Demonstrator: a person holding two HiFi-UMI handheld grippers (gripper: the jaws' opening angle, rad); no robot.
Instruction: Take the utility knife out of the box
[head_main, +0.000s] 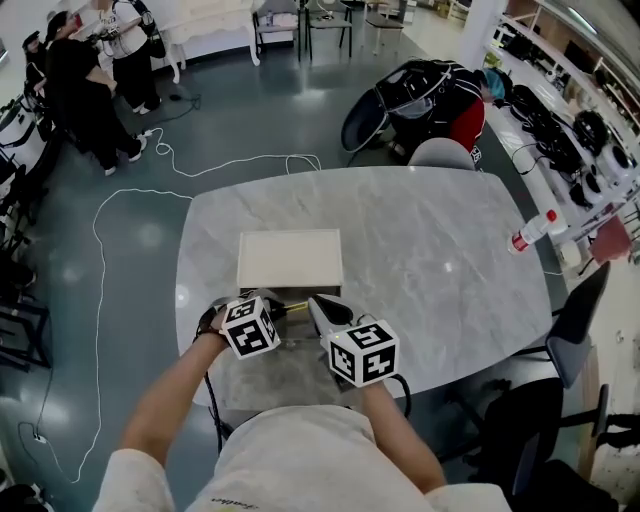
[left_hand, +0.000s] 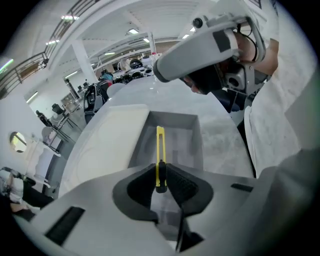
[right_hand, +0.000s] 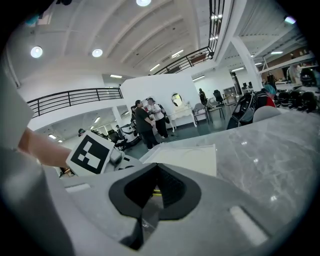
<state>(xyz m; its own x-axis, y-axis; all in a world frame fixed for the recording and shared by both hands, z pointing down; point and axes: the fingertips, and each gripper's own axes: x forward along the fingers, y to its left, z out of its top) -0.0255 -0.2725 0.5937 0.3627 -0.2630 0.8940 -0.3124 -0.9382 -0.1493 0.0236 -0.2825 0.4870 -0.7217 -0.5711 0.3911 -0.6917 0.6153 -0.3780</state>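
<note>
My left gripper (left_hand: 161, 172) is shut on the rear end of a yellow utility knife (left_hand: 160, 150). The blade body points forward, over the open grey box tray (left_hand: 187, 131). The box's white lid (left_hand: 112, 137) lies flat beside the tray. In the head view the left gripper (head_main: 278, 311) and the right gripper (head_main: 325, 308) sit close together at the table's near edge, just in front of the white lid (head_main: 290, 258), with a sliver of the knife (head_main: 293, 307) between them. The right gripper (right_hand: 156, 172) looks shut with nothing held; it hovers above the tray.
A grey marble table (head_main: 430, 260) carries a bottle with a red cap (head_main: 530, 232) near its right edge. Dark chairs (head_main: 575, 320) stand at the right. People (head_main: 95, 80) stand far off at the upper left. A white cable (head_main: 100, 250) trails on the floor.
</note>
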